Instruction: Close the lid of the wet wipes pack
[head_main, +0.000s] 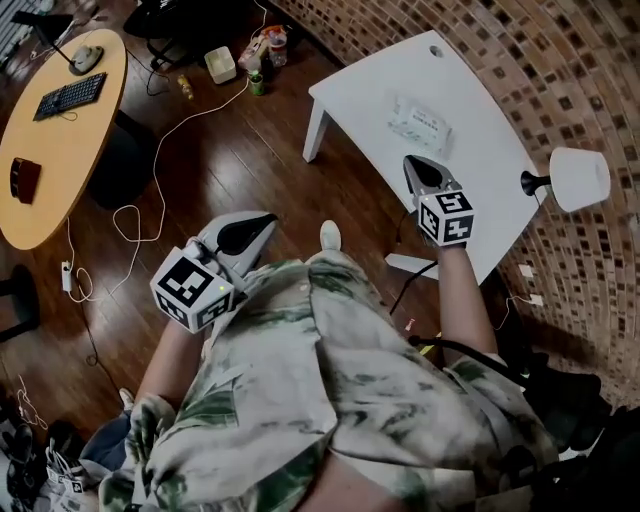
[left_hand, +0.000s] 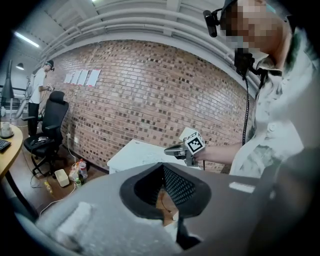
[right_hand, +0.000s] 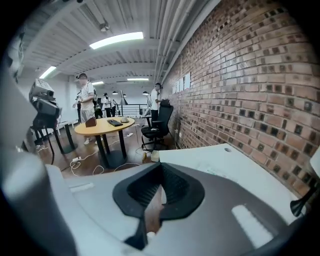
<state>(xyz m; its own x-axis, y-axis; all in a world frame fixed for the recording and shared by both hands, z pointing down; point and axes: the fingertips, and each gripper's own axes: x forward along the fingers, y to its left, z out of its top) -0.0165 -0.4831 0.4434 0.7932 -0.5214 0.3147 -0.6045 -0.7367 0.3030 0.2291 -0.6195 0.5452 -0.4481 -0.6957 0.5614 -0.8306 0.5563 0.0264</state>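
The wet wipes pack (head_main: 420, 122) lies flat on the white table (head_main: 370, 90) in the head view, pale with faint print; its lid is too small to make out. My right gripper (head_main: 409, 161) hovers over the table's near edge, a short way short of the pack, jaws together and holding nothing. My left gripper (head_main: 267, 219) hangs over the wooden floor, well left of the table, also shut and empty. The right gripper view (right_hand: 162, 164) shows the table top (right_hand: 215, 160) ahead. In the left gripper view (left_hand: 163, 165) the right gripper (left_hand: 176, 148) is seen across the table.
A white lamp (head_main: 578, 178) stands at the table's right edge by the brick wall. A round wooden table (head_main: 60, 130) with a keyboard sits far left. Cables (head_main: 150, 190), bottles and a box (head_main: 250, 60) lie on the floor. An office chair (right_hand: 156, 127) and people stand beyond.
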